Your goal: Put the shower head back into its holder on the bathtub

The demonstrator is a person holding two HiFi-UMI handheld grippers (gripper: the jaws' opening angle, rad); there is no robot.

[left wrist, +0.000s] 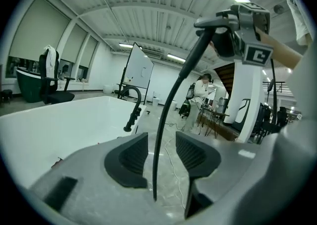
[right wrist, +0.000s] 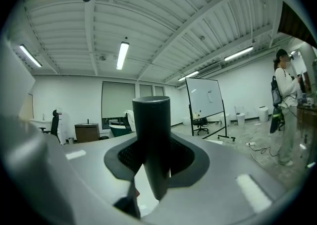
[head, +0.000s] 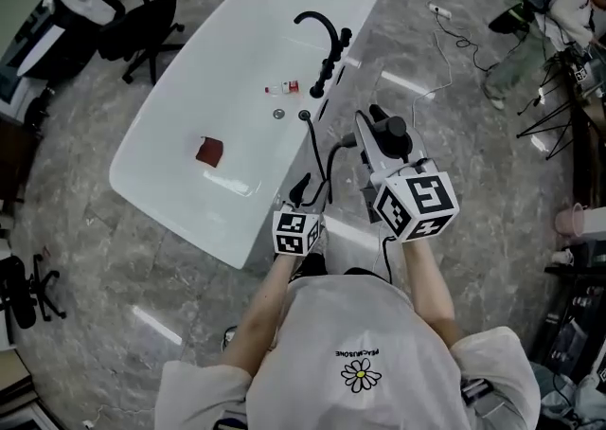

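my right claw (right wrist: 153, 157) is clamped on the black handle of the shower head (right wrist: 151, 130), which stands upright between its pads. my left claw (left wrist: 157, 152) is open to a narrow gap, and the black hose (left wrist: 171, 105) runs up through the gap without being pinched. up and to the right of the left claw, the right one holds the head aloft. the white bathtub (head: 189, 87) lies ahead and left of both claws, its black faucet (head: 322, 26) on the rim nearest them.

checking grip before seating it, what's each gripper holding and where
The right gripper clamps the shower head by its handle. The left gripper grips nothing; its jaws stand apart around the hose.
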